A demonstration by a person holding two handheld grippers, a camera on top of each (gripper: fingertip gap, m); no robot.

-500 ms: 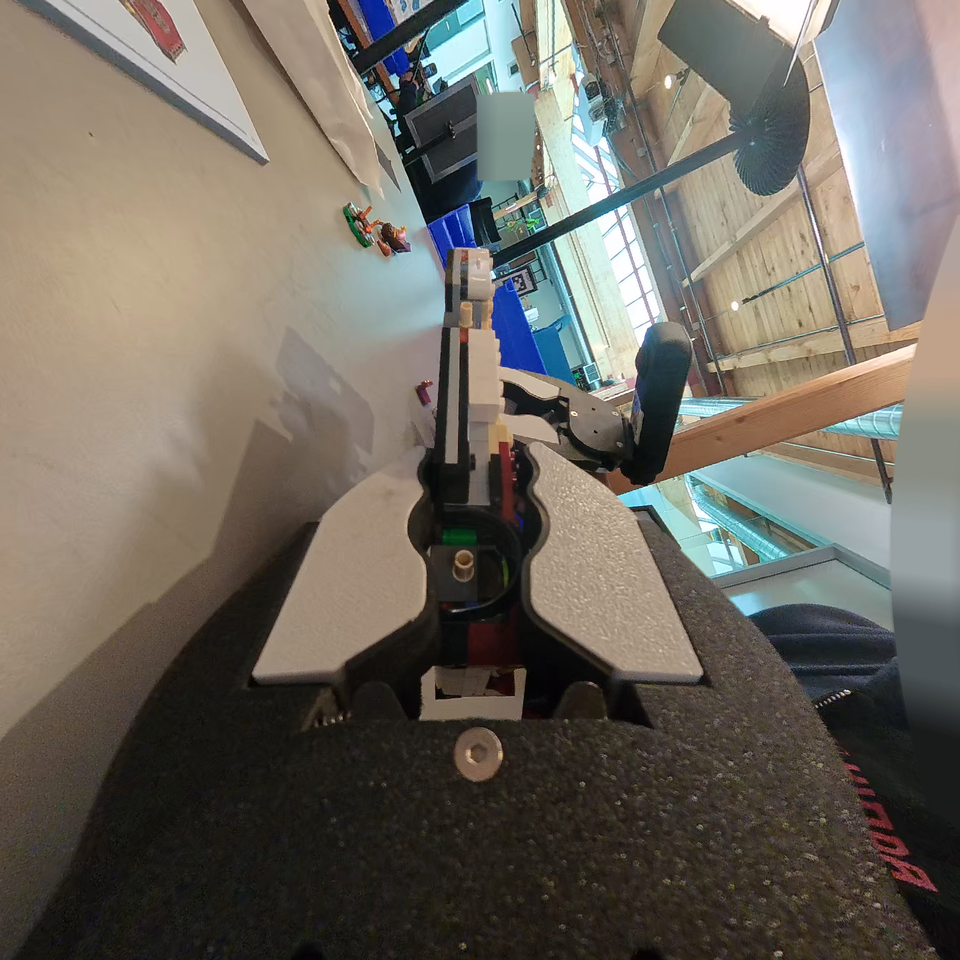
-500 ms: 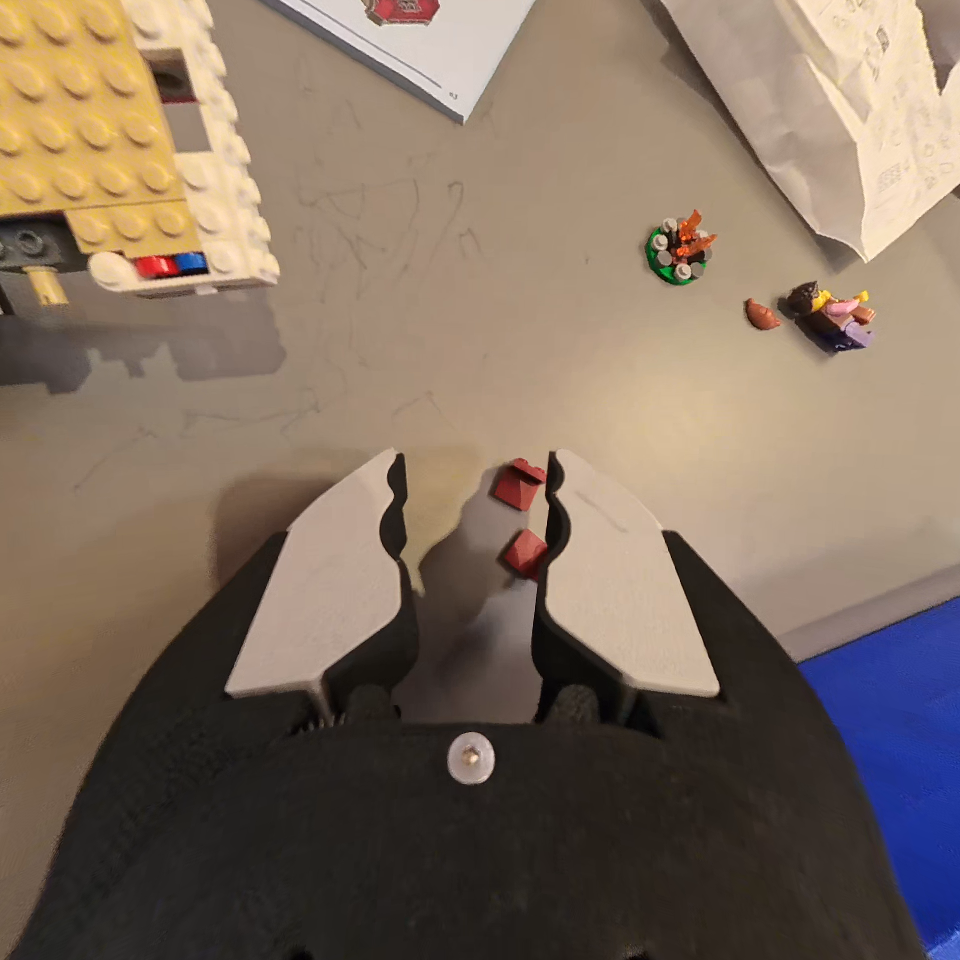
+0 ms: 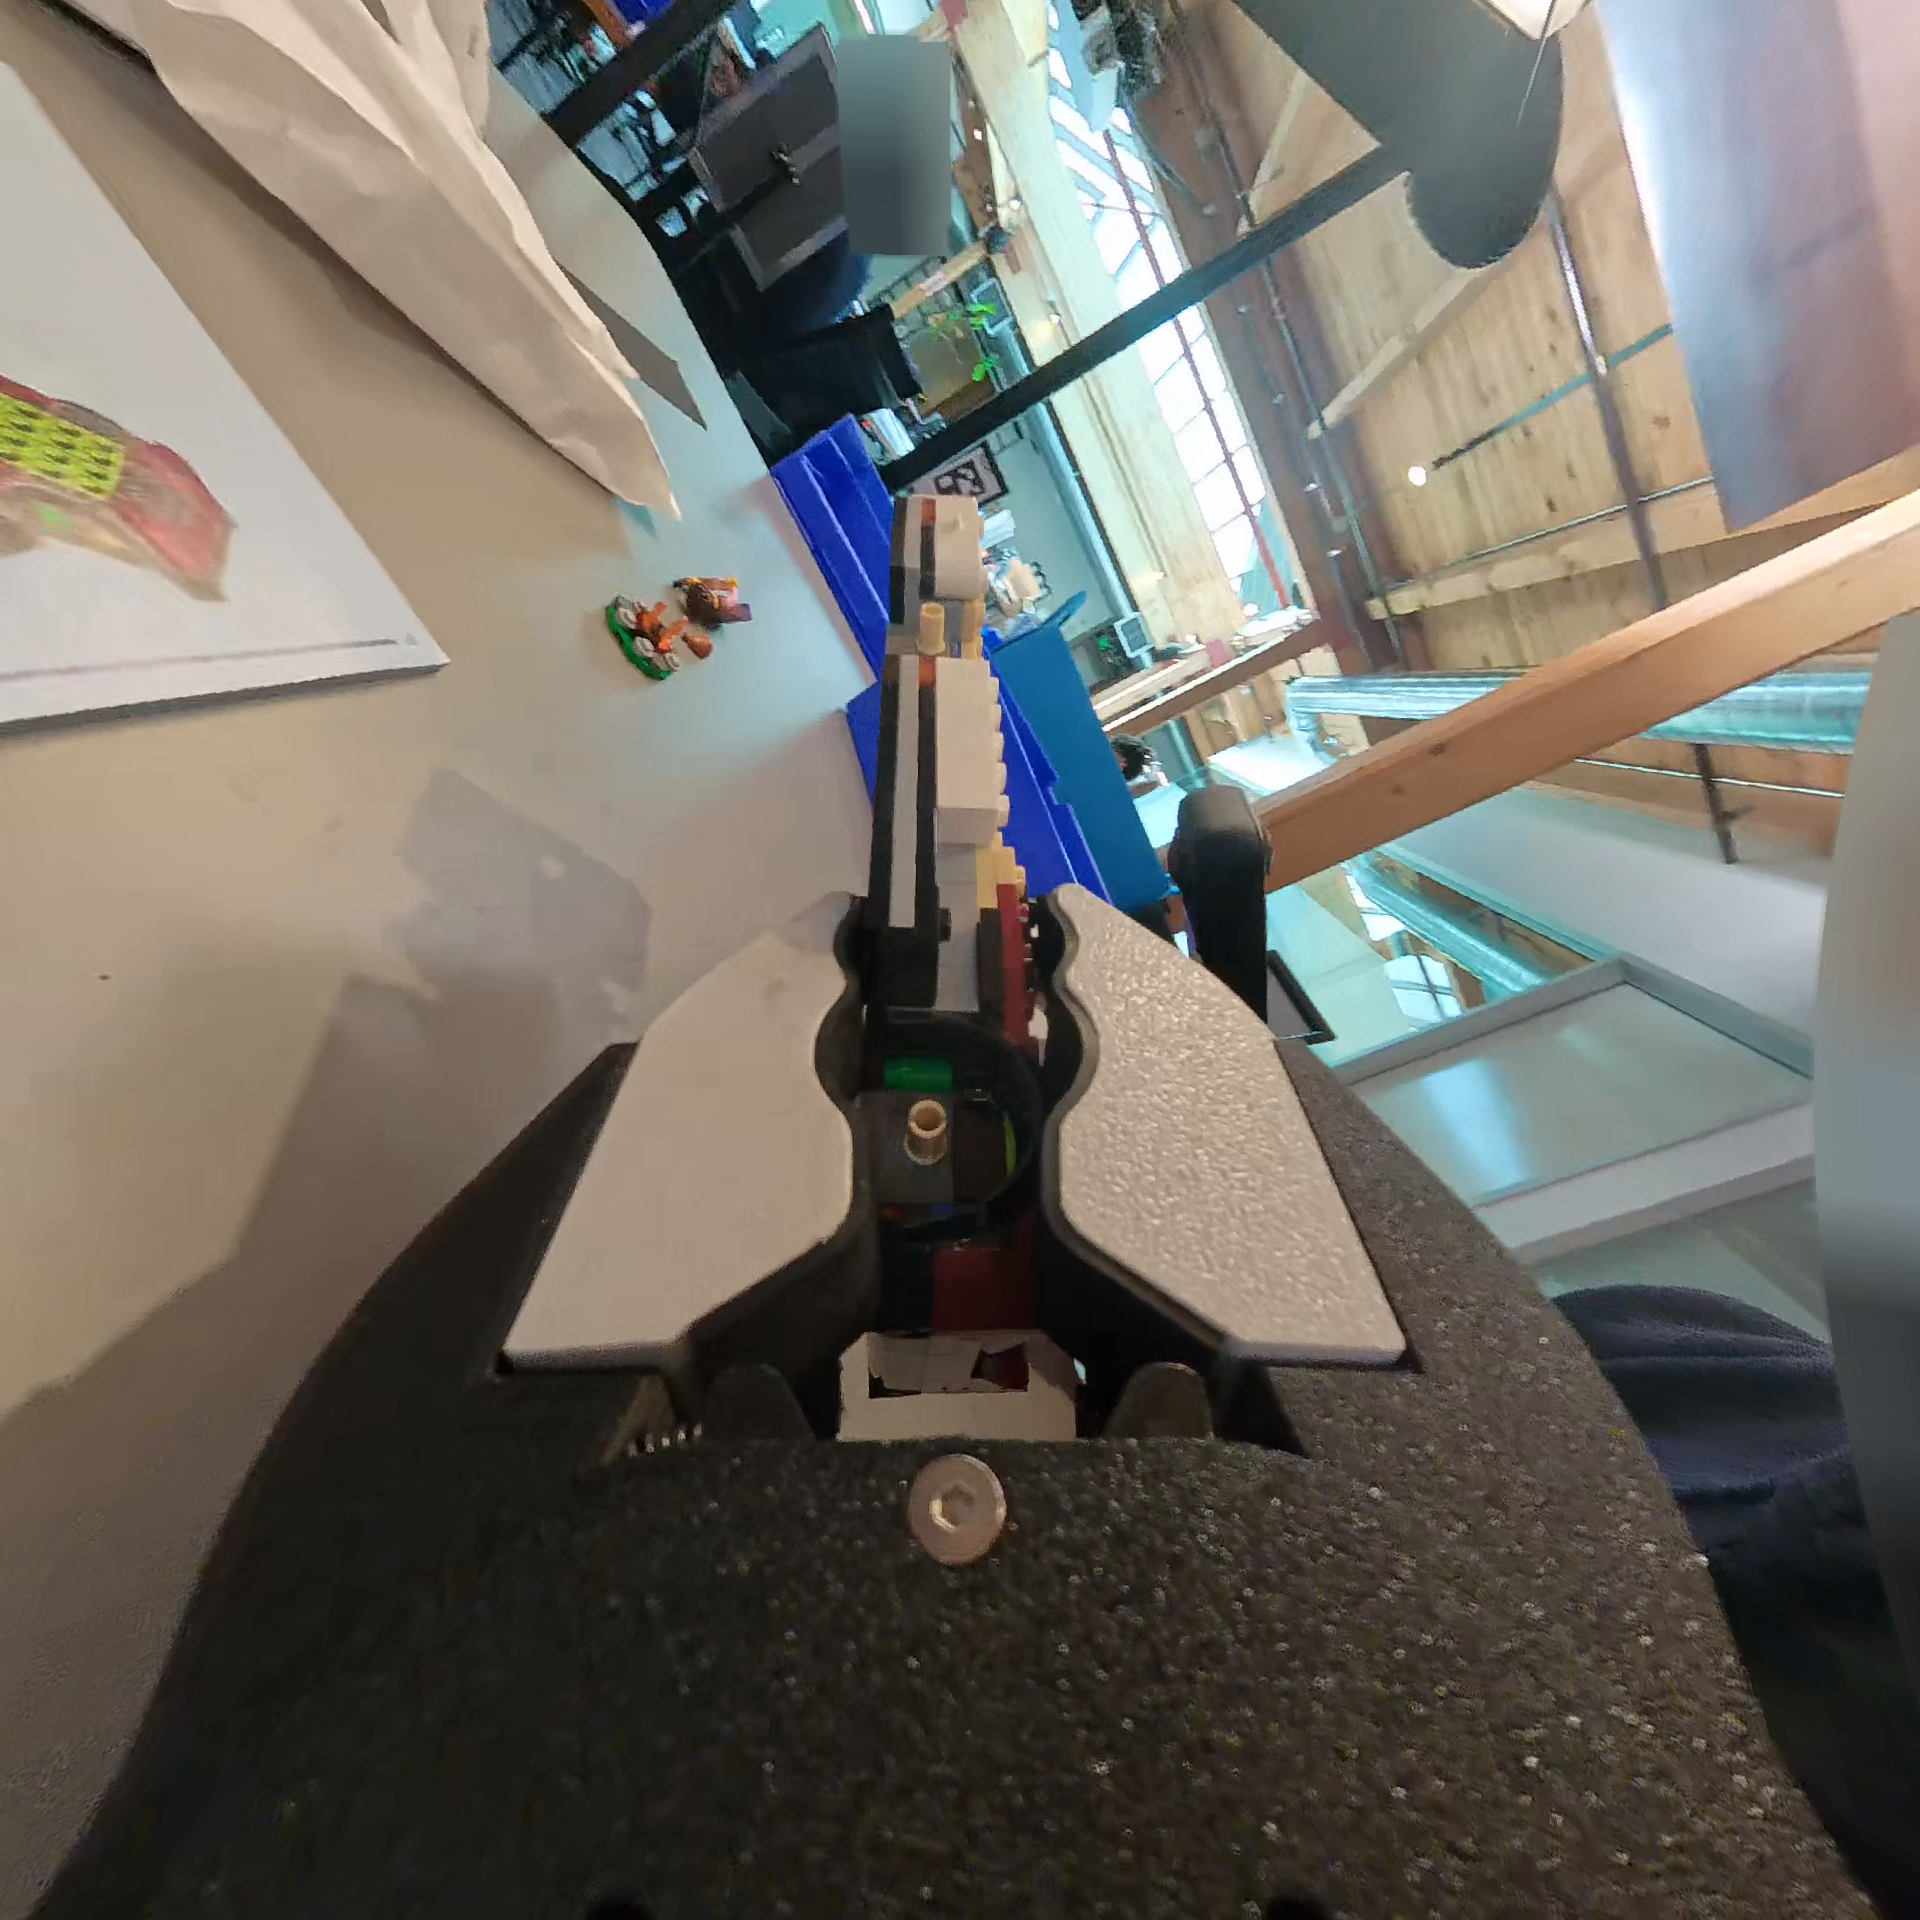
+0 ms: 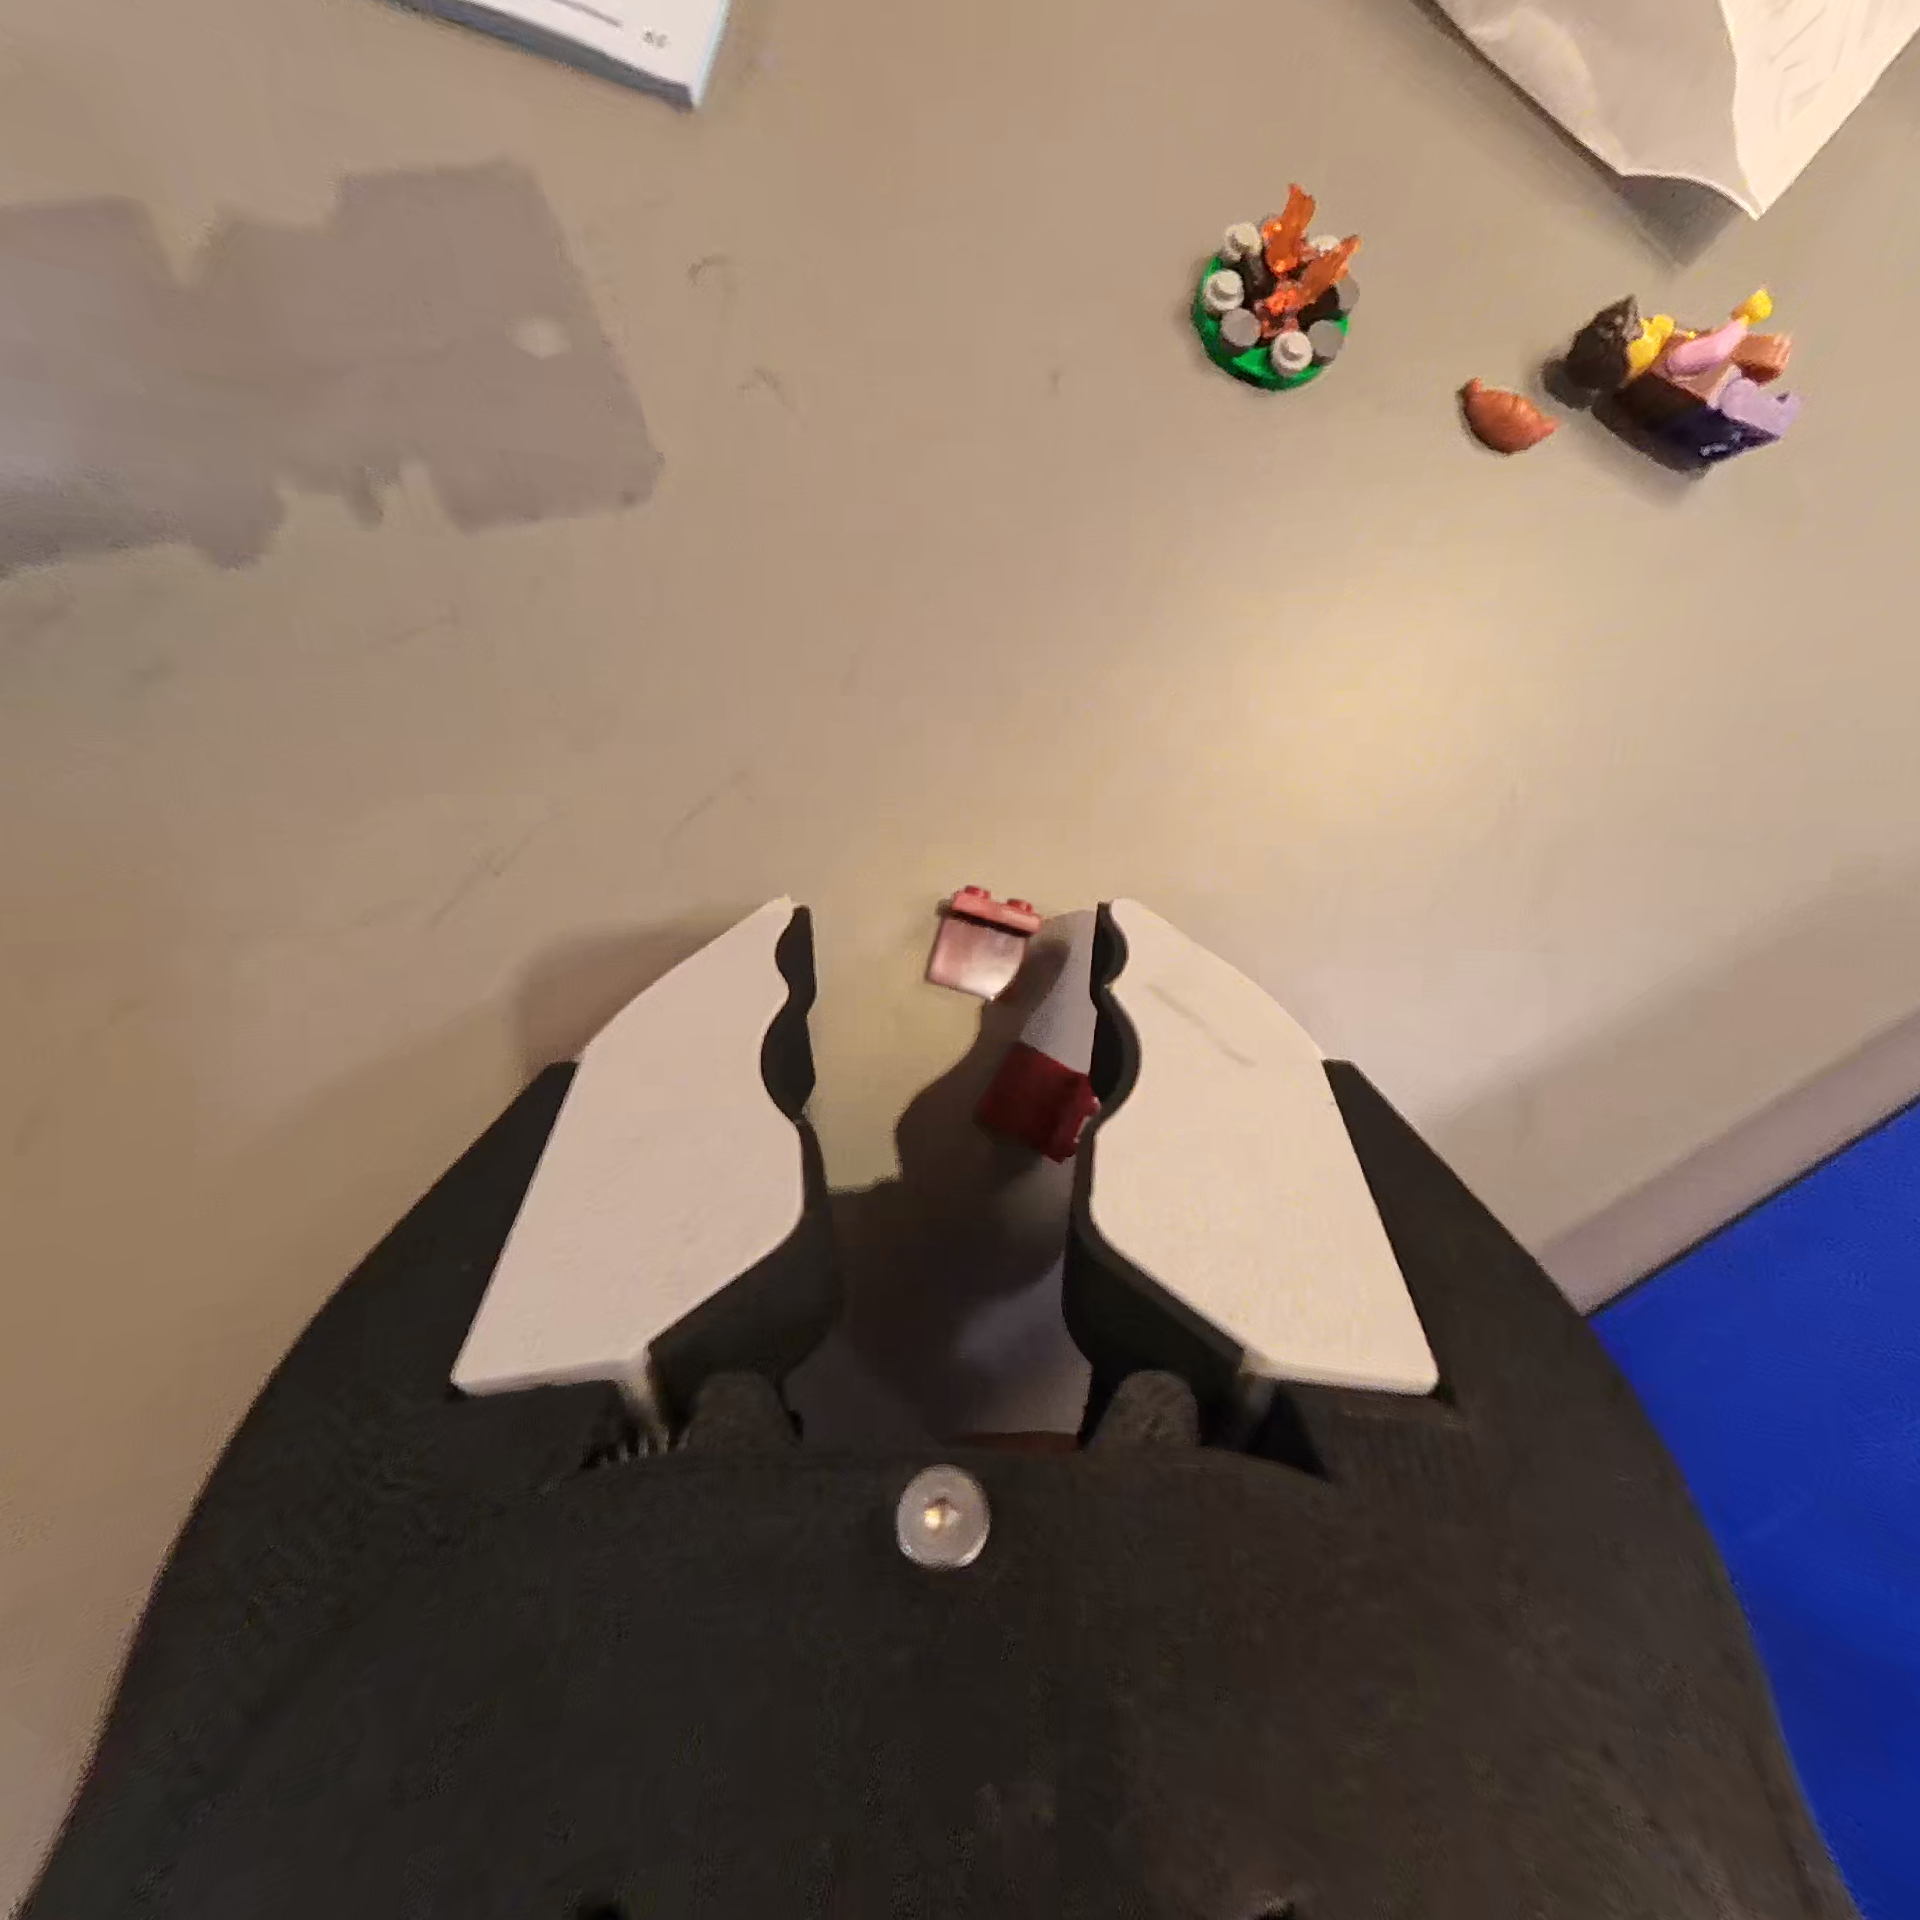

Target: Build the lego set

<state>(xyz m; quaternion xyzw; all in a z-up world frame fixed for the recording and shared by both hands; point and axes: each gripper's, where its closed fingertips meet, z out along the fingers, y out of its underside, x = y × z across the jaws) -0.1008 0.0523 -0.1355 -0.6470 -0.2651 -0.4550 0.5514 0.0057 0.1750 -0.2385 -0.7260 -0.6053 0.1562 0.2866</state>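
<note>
The left gripper (image 3: 956,935) pinches a brick model (image 3: 935,769) edge-on: its jaws stand narrowly apart with the model's black, white, tan and dark red layers filling the gap, and both pads press on its sides. The model runs back between the fingers toward the camera and juts well past the fingertips, lifted off the desk (image 3: 260,935). Beyond it on the desk lie a booklet (image 3: 156,582), a white paper bag (image 3: 416,208), a small green campfire piece (image 3: 649,639) and a blue bin (image 3: 831,520) at the desk's edge. The right gripper (image 4: 951,935) hangs over the desk with its jaws spread wide and nothing pressed between them. Two dark red slope bricks lie on the desk in that gap: one slope brick (image 4: 982,945) sits between the fingertips, nearer the right one and clear of both; the other brick (image 4: 1039,1107) lies farther back, close against the right finger, and whether it touches cannot be told. Farther off lie the campfire piece (image 4: 1273,312), a brown piece (image 4: 1507,416), a minifigure (image 4: 1683,384) on its side, and the bag's corner (image 4: 1714,94).
</note>
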